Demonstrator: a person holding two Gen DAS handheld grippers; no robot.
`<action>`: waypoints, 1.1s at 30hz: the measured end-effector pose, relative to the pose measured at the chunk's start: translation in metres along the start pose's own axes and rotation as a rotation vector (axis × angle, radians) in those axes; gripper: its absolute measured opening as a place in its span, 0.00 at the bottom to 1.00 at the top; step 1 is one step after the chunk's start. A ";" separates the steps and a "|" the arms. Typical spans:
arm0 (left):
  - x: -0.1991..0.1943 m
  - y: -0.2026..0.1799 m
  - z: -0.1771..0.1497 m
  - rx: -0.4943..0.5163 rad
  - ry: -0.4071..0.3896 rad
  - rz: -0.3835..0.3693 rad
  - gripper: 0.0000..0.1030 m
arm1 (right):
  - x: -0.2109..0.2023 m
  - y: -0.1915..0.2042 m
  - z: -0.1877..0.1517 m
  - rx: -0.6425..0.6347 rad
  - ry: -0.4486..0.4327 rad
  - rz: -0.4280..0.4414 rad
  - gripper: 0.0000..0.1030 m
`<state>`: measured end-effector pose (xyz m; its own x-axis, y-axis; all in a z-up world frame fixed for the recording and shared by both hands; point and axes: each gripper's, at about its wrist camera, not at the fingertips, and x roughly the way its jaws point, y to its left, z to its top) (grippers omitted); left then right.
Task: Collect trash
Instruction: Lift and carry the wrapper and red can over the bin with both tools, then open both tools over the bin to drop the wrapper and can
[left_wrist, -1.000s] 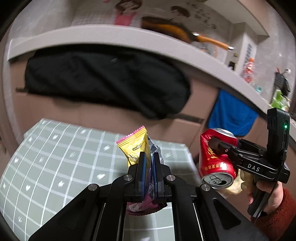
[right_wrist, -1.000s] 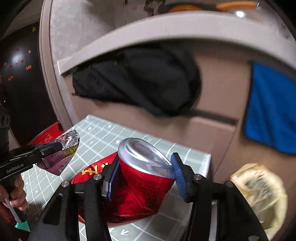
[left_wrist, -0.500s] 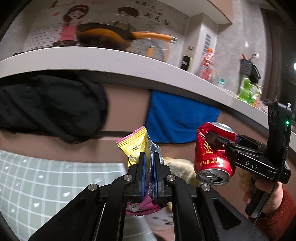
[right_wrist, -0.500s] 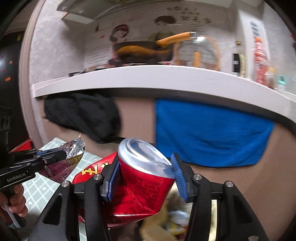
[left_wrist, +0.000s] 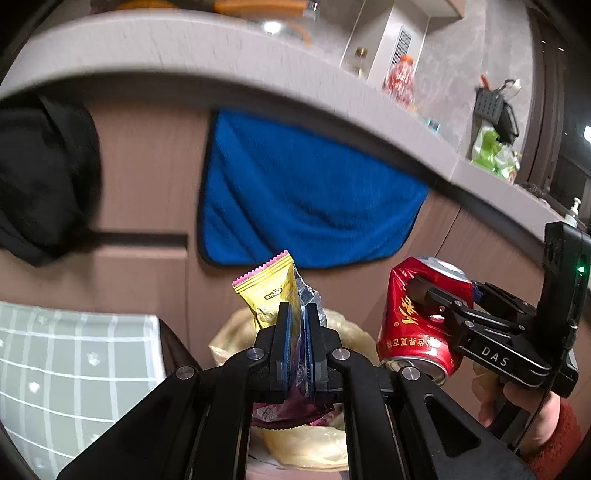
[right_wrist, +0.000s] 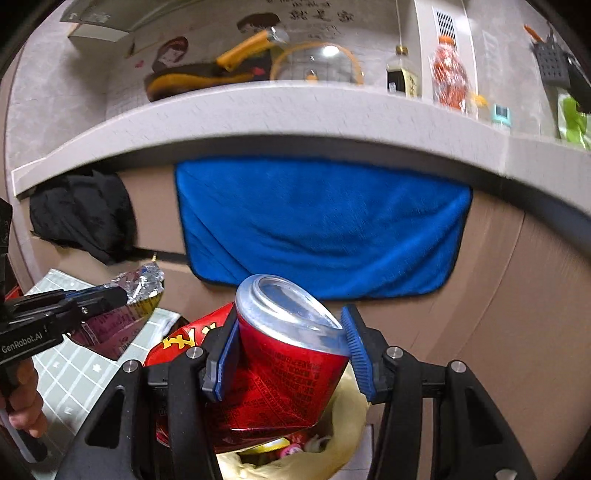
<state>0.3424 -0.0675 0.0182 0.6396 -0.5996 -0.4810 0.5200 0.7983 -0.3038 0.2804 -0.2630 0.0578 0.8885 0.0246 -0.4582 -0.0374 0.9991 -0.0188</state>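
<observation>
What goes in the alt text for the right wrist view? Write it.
The right gripper clamps a dented red can above a trash bag with a yellowish liner. At left, the left gripper pinches snack wrappers; behind hangs a blue towel.

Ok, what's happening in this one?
A person is clearing trash with both hands. The left hand-held gripper is shut on a yellow and pink snack wrapper. The right hand-held gripper clamps a dented red drink can. Both are held above a yellowish plastic trash bag that sits beside the green checked table, below a hanging blue towel. Nothing is dropped in yet.
</observation>
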 end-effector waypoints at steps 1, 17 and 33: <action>0.010 0.000 -0.003 -0.012 0.020 -0.011 0.07 | 0.004 -0.003 -0.003 0.001 0.008 -0.005 0.47; 0.079 0.010 -0.042 0.032 0.146 0.038 0.07 | 0.061 -0.031 -0.045 0.083 0.114 0.018 0.47; 0.082 0.014 -0.036 0.026 0.177 0.063 0.24 | 0.096 -0.023 -0.075 0.108 0.201 0.011 0.50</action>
<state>0.3824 -0.1032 -0.0550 0.5635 -0.5272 -0.6360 0.4976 0.8312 -0.2482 0.3325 -0.2864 -0.0525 0.7790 0.0394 -0.6258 0.0119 0.9969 0.0775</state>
